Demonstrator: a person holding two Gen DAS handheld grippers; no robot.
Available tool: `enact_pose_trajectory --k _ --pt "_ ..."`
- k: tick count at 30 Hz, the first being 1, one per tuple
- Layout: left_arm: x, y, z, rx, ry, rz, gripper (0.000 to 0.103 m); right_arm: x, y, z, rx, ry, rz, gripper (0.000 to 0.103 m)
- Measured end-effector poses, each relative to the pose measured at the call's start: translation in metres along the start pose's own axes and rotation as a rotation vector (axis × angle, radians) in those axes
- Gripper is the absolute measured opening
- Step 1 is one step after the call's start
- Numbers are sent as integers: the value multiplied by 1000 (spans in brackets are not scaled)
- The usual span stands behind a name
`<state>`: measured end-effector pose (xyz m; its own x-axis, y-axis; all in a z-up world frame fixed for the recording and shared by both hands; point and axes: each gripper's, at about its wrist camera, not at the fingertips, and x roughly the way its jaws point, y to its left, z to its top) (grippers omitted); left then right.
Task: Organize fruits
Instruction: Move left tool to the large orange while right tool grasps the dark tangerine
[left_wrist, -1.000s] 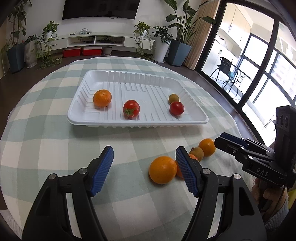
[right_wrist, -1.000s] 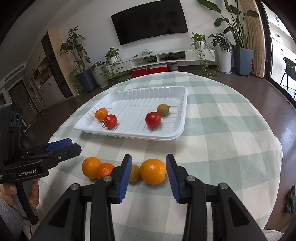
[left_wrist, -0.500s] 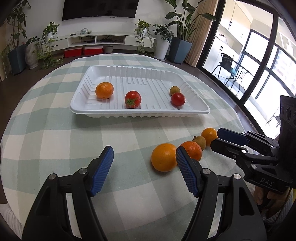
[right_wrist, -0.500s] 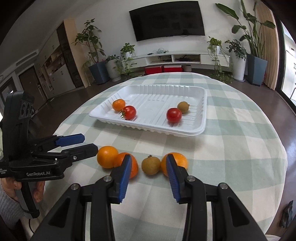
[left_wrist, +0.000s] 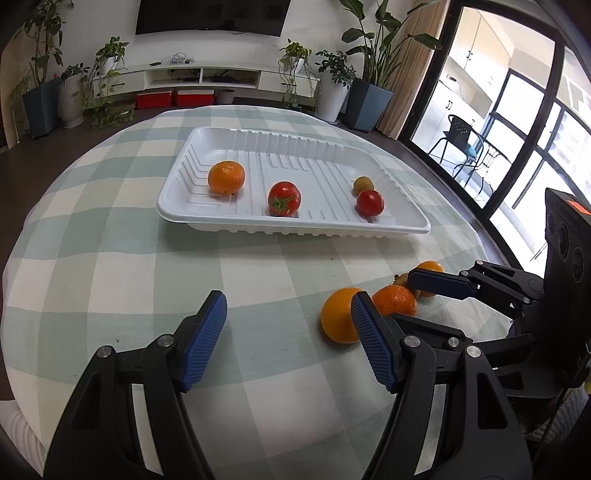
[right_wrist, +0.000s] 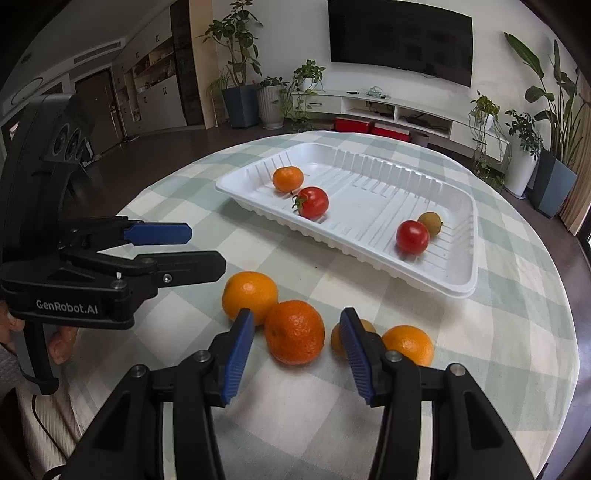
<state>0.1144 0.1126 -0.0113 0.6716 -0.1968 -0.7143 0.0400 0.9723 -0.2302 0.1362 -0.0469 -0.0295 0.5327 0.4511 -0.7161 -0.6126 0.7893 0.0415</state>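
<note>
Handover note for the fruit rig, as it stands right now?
Left gripper: open, empty, over bare tablecloth beside the big orange.
Right gripper: jaws have just been opening; they straddle the mandarin but the pads are not touching it.
Done: white tray holds a mandarin, two tomatoes and a small brownish fruit.
Left: four fruits on the cloth in front of the tray, namely the big orange, the mandarin, a small brownish fruit and a small orange.

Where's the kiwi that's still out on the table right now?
In the right wrist view the loose kiwi sits on the tablecloth behind the right finger, between the mandarin and a small orange.
</note>
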Motion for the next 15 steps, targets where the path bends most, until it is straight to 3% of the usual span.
enact_pose_trajectory --k 5,9,15 --pt "1 3 0 -10 0 0 68 6 10 -2 -60 31 -2 50" --pt "3 2 -1 -9 4 -2 68 12 8 -4 -58 57 -2 37" --pt "5 -1 -2 1 13 -10 68 8 6 -5 -42 53 10 37"
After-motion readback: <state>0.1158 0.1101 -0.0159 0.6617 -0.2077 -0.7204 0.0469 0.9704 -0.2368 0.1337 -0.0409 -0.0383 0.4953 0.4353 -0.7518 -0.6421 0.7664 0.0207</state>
